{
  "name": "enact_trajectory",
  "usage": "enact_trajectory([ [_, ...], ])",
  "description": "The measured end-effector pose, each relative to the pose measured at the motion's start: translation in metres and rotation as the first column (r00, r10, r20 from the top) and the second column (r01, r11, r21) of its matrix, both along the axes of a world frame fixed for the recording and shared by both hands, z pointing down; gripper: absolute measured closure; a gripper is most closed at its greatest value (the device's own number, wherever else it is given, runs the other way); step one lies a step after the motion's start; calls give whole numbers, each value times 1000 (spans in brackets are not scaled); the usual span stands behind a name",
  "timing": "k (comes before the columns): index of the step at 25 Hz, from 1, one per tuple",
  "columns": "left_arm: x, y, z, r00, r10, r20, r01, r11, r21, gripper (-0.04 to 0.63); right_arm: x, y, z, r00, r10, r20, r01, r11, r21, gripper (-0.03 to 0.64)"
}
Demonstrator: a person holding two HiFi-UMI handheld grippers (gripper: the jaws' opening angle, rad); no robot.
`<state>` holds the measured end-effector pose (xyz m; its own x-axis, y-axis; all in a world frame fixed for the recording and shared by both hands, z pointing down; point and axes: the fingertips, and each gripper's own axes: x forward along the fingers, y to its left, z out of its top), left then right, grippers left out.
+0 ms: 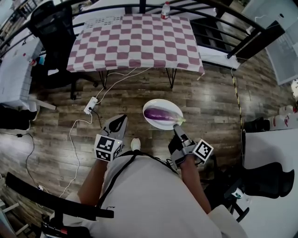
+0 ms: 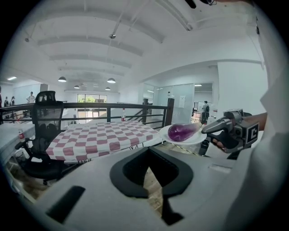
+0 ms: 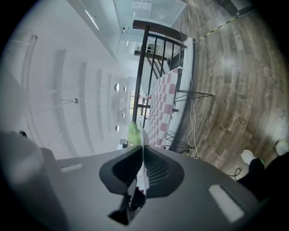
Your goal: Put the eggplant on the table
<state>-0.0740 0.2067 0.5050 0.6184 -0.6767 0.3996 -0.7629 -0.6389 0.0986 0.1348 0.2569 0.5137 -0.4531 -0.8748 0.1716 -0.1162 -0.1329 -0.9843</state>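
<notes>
Head view: the right gripper [image 1: 178, 131] is clamped on the near rim of a white plate [image 1: 150, 106], held roughly level above the wooden floor [image 1: 209, 97]. The eggplant [image 1: 159, 114] lies across the plate's middle. The checkered table [image 1: 135, 42] stands ahead, well apart from the plate, with a bottle [image 1: 165, 10] at its far edge. The left gripper [image 1: 116, 124] is held low, jaws together, nothing in them. Left gripper view: those jaws read closed and empty — plate and eggplant [image 2: 180, 131] hang to the right of the table's near corner. Right gripper view: the plate's thin edge [image 3: 143, 158] is pinched between the jaws, with the green stem [image 3: 133, 134] beyond. Assessment: the eggplant is in carry, not yet delivered — the approach to the tabletop and the set-down are still to do.
</notes>
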Motion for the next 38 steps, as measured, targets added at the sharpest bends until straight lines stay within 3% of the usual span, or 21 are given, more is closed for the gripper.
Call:
enact_trajectory([
  [18,-85,-70,9,998,-61,-22,61,998,-7,591,-63,-70,-6,1000,-5,-16,5,1000,14,595],
  [38,-77,-117,13,996,-87,-8,86,996,-16,591,-69,-134,-2,996,-83,-6,83,996,6,595],
])
